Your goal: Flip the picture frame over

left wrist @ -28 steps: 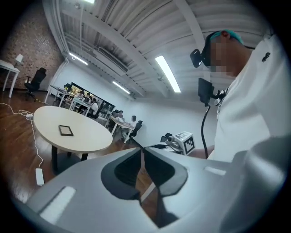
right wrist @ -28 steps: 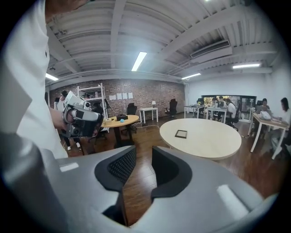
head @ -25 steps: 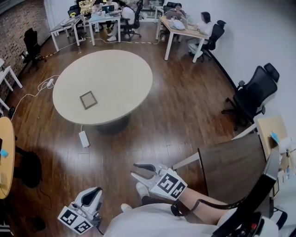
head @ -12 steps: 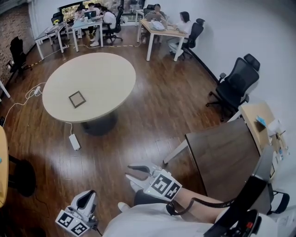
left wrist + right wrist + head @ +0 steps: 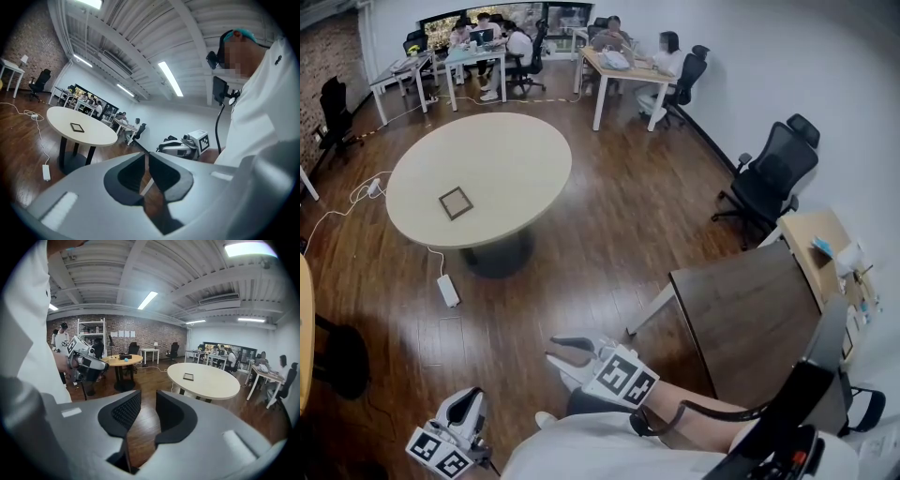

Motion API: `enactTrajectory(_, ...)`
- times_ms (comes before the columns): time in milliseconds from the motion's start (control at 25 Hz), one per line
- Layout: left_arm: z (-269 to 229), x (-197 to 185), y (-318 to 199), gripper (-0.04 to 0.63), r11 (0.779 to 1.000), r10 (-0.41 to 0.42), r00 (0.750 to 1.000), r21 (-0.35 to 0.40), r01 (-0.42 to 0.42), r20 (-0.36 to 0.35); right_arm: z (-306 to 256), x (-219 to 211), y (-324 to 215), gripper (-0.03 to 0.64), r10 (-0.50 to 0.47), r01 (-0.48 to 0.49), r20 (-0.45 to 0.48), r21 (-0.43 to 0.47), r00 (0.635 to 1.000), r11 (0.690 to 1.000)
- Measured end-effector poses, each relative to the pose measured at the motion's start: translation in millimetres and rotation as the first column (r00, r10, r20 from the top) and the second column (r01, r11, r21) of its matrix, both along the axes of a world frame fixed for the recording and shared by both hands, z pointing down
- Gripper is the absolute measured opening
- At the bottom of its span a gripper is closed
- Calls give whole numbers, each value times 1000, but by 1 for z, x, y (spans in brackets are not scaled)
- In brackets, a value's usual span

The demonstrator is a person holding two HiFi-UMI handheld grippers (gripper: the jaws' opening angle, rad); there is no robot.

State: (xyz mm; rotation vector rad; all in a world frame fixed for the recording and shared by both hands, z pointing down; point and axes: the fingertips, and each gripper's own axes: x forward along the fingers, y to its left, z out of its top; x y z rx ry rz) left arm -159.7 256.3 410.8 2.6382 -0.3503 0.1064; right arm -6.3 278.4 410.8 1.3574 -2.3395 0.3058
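Both have slid leftward: the left claw [image 5: 467, 397] hangs low, shut and empty, the right claw [image 5: 553, 351] ahead, open.

picture frame [image 5: 456, 202] lies on the round table [image 5: 511, 150], desks [image 5: 623, 67] behind it.

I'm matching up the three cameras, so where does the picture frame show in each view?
Head view: picture frame, upper left.
Left gripper view: left of centre, mid-height.
Right gripper view: right of centre.
Shared landmark: the round table it lies on.
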Motion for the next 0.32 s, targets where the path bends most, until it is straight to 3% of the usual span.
enactTrajectory(320, 3, -12, -6, 23, 1000, -16, 1000, 5, 16, 4, 1, -9, -4, 101, -9, 9, -9, 2, 1000, 1000)
